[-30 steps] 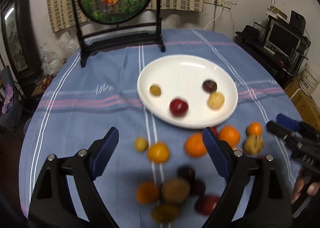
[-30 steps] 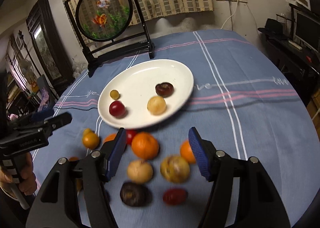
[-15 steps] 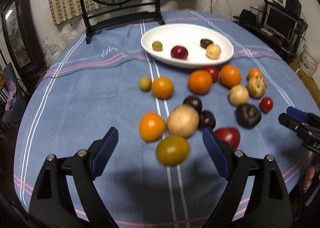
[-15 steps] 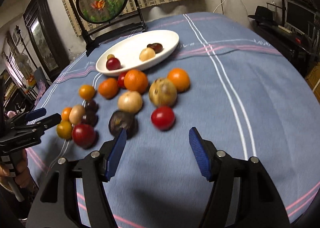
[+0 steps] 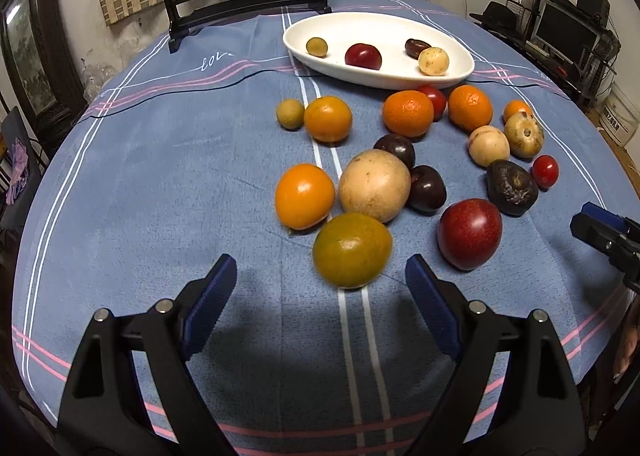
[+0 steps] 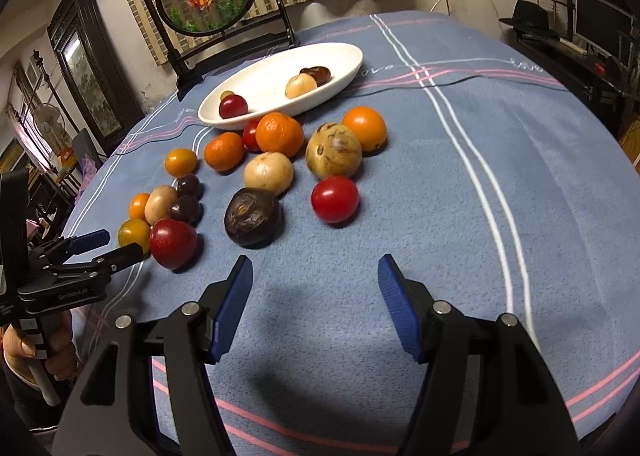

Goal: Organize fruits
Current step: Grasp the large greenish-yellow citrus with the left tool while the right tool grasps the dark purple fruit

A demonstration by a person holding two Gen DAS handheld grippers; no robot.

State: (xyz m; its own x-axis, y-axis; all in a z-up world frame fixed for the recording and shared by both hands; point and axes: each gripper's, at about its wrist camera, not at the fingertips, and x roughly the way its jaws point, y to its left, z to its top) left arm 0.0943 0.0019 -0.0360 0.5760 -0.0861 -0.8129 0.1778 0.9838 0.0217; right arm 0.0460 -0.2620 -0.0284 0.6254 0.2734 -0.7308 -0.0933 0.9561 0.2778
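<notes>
Both grippers are hovering low over the near edge of the blue cloth [image 5: 160,176], nothing grabbed yet, so imo the step in hand is picking the next fruit for the white plate [image 5: 460,72], which is sitting way out ahead of both tools w/ four fruits in it already. Left gripper [image 5: 320,288] is standing wide open and empty, and the greenish-yellow fruit [image 5: 352,250] is lying just ahead of its tips, a bit toward its right finger, not touching either pad. To do it well I'd be nudging slightly right to center it, then coming down so the pads are closing across its widest part; it's round and prob rolls, and the pale round fruit [image 5: 374,185] and orange one [image 5: 304,196] are touching or nearly touching right behind it, so no shoving fwd. Right gripper [image 6: 316,284] is sitting about half open, also empty, only bare cloth between its fingers; the dark wrinkled fruit [image 6: 252,216] is closest ahead to its left, the red tomato [image 6: 335,199] straight ahead, both clear of the pads.
</notes>
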